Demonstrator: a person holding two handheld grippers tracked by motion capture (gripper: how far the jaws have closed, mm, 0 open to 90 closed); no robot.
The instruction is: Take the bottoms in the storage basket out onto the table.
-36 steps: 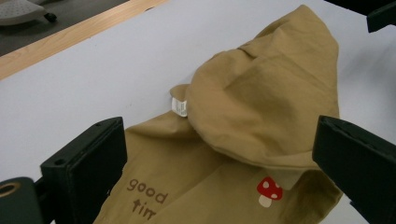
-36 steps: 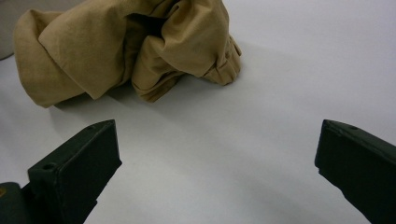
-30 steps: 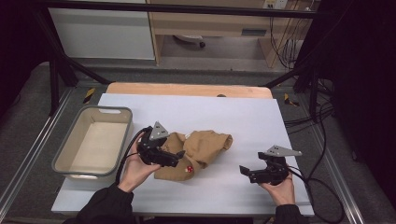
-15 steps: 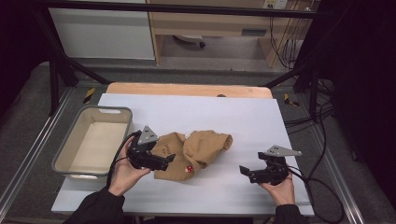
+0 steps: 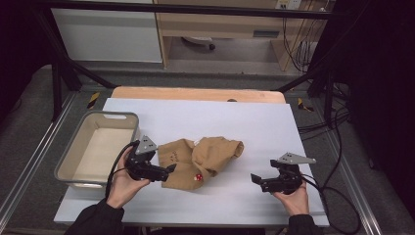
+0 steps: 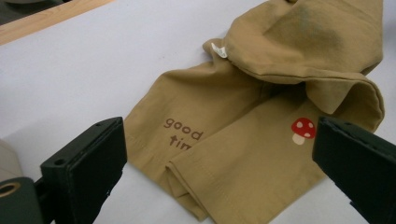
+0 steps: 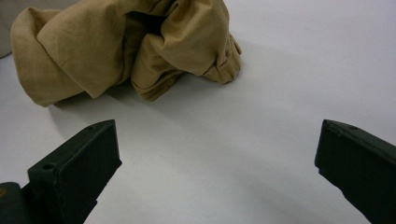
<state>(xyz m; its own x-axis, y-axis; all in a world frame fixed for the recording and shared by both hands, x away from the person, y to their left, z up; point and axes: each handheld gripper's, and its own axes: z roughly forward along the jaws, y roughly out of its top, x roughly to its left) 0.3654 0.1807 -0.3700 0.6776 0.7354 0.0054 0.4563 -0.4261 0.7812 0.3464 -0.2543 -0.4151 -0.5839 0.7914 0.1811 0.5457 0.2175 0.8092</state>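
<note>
Both claws gape empty — the left claw (image 5: 171,168) probably pinches just one layer of the folded tan garment (image 5: 200,155), dragging it across the worktop (image 5: 254,122) while the right claw (image 5: 254,178) waits well apart.

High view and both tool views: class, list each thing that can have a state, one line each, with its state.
Tan garment: crumpled, lying on the table, not gripped.
Grey bin: upright, empty.
Left tool: open, at the garment's edge.
Right tool: open, apart from the garment.
</note>
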